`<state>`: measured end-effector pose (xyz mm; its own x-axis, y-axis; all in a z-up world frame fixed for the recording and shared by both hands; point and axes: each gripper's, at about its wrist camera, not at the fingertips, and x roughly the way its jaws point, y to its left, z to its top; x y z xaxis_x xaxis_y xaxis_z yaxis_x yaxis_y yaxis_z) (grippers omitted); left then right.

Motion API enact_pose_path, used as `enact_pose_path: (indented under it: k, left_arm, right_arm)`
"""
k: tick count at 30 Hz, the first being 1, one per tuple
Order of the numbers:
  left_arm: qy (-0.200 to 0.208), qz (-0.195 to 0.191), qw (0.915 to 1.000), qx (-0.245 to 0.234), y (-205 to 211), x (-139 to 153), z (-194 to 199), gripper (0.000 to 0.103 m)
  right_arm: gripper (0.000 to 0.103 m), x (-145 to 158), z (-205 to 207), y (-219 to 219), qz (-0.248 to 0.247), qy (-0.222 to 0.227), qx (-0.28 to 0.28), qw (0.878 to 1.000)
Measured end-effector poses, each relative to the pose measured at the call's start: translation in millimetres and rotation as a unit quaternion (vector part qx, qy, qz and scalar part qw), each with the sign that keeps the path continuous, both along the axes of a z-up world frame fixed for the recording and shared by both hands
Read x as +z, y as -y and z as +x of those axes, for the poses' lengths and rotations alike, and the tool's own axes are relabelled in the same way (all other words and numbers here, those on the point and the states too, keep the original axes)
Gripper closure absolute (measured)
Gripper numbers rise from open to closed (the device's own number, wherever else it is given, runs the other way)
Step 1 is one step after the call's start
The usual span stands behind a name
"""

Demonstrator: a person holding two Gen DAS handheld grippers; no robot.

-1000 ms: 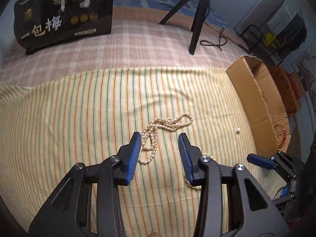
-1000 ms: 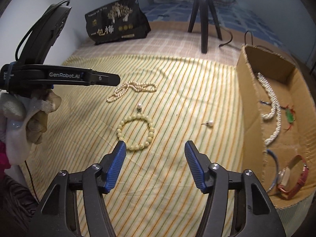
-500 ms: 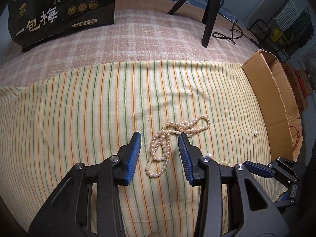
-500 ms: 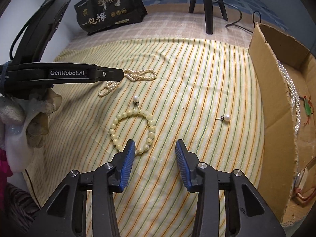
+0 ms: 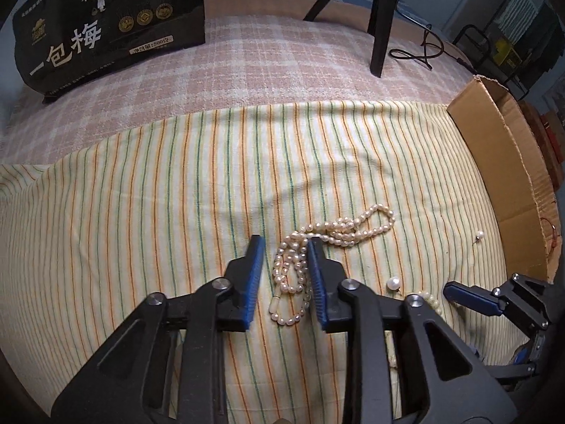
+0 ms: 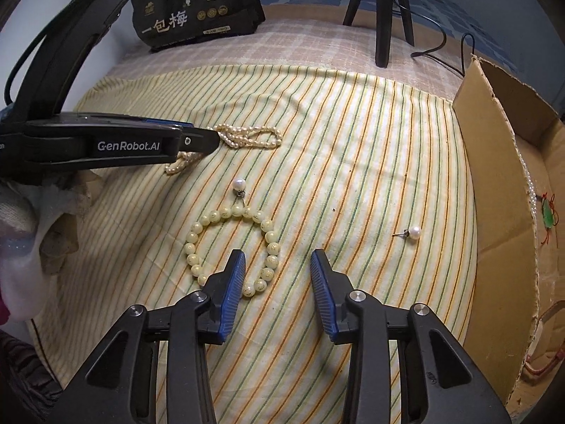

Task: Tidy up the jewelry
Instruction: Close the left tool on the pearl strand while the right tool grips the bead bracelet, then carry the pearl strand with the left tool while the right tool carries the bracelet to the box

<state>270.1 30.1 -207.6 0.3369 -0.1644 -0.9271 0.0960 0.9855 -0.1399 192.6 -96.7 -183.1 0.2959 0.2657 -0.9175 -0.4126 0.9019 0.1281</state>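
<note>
Two views show the same striped cloth [image 5: 141, 233] spread over a bed, with jewelry lying loose on it, presumably laid out flat so each piece can be taken singly.

In the left wrist view, the left gripper [image 5: 284, 275] points steeply down at lower centre, its jaws closing around the near loop of the pearl necklace [image 5: 328, 233]. The right pad sits against the beads, the left pad stands just clear, so nothing is gripped yet. The rest of the strand trails toward the right, pointing at the cardboard box [image 5: 494, 162] at the right edge (the likely destination).

In the right wrist view, the right gripper [image 6: 279, 282] hovers at lower centre, jaws closing but apart, straddling the lower right arc of the cream bead bracelet [image 6: 233, 243]. No pad presses on it. A pearl earring [image 6: 413, 232] lies well apart toward the right, another pearl piece [image 6: 239, 185] just above the bracelet. The box interior already holds several pieces.
</note>
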Motion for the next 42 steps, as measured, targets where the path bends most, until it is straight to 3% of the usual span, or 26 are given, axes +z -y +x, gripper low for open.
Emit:
enact_pose_path:
  k: [3, 5, 7, 10, 22, 29, 42]
  left_arm:
    - [0.005, 0.001, 1.0, 0.005, -2.5, -0.9, 0.5, 0.093]
    - [0.008, 0.003, 1.0, 0.004, -3.0, -0.6, 0.0, 0.093]
    - [0.01, 0.004, 0.9999, 0.004, -2.7, 0.2, -1.8, 0.094]
    - [0.012, 0.001, 0.9999, 0.006, -3.4, 1.9, -3.6, 0.095]
    - [0.042, -0.033, 0.9984, 0.021, -11.5, 35.2, -16.2, 0.098]
    - [0.063, -0.056, 0.9959, 0.033, -20.5, 57.0, -24.4, 0.098]
    - [0.125, -0.116, 0.984, 0.052, -32.7, 116.7, -45.4, 0.098]
  right_arm:
    - [0.069, -1.5, -2.8, -8.1, -0.023, 0.017, 0.01, 1.0]
    - [0.076, -1.5, -5.6, -11.1, -0.03, 0.026, 0.017, 0.999]
    - [0.091, -2.0, -6.1, -12.4, -0.026, 0.027, 0.02, 0.999]
    - [0.097, -2.7, -5.2, -13.1, -0.017, 0.025, 0.023, 0.999]
    - [0.097, 11.3, -11.7, -6.7, 0.015, 0.032, 0.014, 0.999]
    - [0.097, 36.4, -21.6, -8.8, 0.033, 0.058, 0.016, 0.998]
    - [0.097, 74.6, -33.1, 10.4, 0.05, 0.1, 0.001, 0.994]
